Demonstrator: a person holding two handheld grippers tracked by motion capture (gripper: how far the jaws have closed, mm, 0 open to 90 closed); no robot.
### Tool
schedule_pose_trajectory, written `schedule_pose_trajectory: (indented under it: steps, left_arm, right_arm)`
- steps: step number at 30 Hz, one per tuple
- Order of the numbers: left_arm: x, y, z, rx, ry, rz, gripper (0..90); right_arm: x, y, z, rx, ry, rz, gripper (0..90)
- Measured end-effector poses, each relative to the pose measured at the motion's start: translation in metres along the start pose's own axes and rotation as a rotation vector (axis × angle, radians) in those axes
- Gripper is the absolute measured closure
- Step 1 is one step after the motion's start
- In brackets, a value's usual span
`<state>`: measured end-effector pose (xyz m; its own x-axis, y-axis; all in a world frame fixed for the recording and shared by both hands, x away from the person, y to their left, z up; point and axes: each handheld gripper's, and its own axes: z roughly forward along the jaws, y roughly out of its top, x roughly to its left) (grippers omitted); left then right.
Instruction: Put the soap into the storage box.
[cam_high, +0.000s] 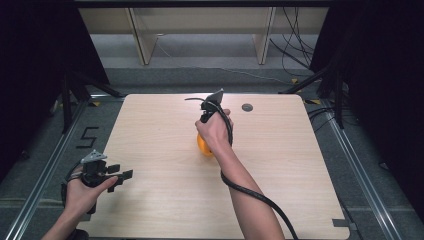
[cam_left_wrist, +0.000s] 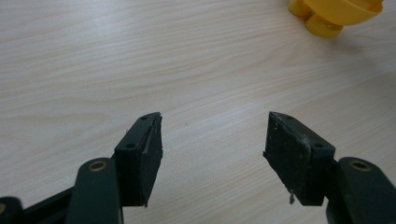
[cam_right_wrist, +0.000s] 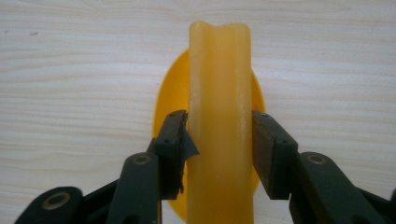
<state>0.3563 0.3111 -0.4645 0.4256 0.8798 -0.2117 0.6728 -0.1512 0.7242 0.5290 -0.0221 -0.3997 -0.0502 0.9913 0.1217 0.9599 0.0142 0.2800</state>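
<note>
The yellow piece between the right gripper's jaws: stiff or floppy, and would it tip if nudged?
The yellow piece looks like moulded plastic, so probably stiff and light. The right gripper flanks its smooth upright part, which may be slippery. Its feet are small, so a push might tip it.

Yellow dish (cam_left_wrist: 336, 14) (cropped at top edge)

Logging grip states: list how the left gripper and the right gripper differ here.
The left gripper's jaws stand wide apart with nothing between them. The right gripper's jaws closely flank a pale yellow piece; whether they press it is unclear. The left gripper sits near the table's left edge, while the right gripper is mid-table over a yellow dish. Both have black jaws and are hand-held.
</note>
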Motion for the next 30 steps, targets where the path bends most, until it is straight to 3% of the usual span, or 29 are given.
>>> schedule_pose_trajectory:
  steps: [5, 6, 7, 8, 9, 10, 12, 19, 21, 26, 28, 30]
  left_arm:
    - [0.0, 0.0, 0.0, 0.001, 0.002, 0.002, 36.1]
    - [0.0, 0.0, 0.0, 0.001, 0.001, 0.002, 36.1]
    - [0.0, 0.0, 0.0, 0.001, 0.002, 0.002, 36.1]
    - [0.0, 0.0, 0.0, 0.001, -0.002, 0.003, 36.1]
    - [0.0, 0.0, 0.0, 0.004, -0.003, 0.003, 36.1]
    - [0.0, 0.0, 0.0, 0.004, -0.003, 0.003, 36.1]
    - [-0.001, 0.0, 0.001, -0.002, 0.0, -0.002, 36.1]
    - [0.0, 0.0, 0.001, 0.005, -0.001, 0.004, 36.1]
    - [0.0, 0.0, 0.0, 0.007, 0.0, 0.004, 36.1]
    - [-0.001, 0.0, 0.001, -0.001, 0.0, 0.0, 36.0]
    - [0.0, 0.0, 0.001, 0.002, 0.0, 0.004, 36.1]
    - [0.0, 0.0, 0.001, 0.006, -0.001, 0.004, 36.1]
  right_arm:
    - [-0.002, -0.001, -0.001, 0.001, 0.015, -0.017, 52.1]
    - [-0.004, -0.001, 0.0, -0.018, 0.007, -0.048, 51.4]
    - [-0.004, -0.001, 0.001, -0.018, 0.027, -0.021, 50.1]
    - [-0.006, -0.001, 0.001, -0.017, 0.019, -0.053, 49.1]
    - [-0.002, -0.002, 0.001, -0.01, 0.037, 0.019, 48.3]
    - [-0.001, -0.002, 0.001, -0.012, 0.049, 0.029, 47.3]
    - [-0.005, -0.002, 0.0, -0.024, 0.049, -0.022, 45.3]
    - [-0.003, -0.002, -0.007, -0.039, 0.064, -0.003, 42.2]
    - [-0.006, -0.002, -0.009, -0.046, 0.07, -0.038, 41.9]
    - [-0.003, -0.003, -0.012, -0.046, 0.085, -0.033, 41.2]
    - [-0.002, -0.004, -0.013, -0.07, 0.086, -0.02, 40.6]
    - [-0.003, -0.004, -0.015, -0.059, 0.08, -0.046, 40.3]
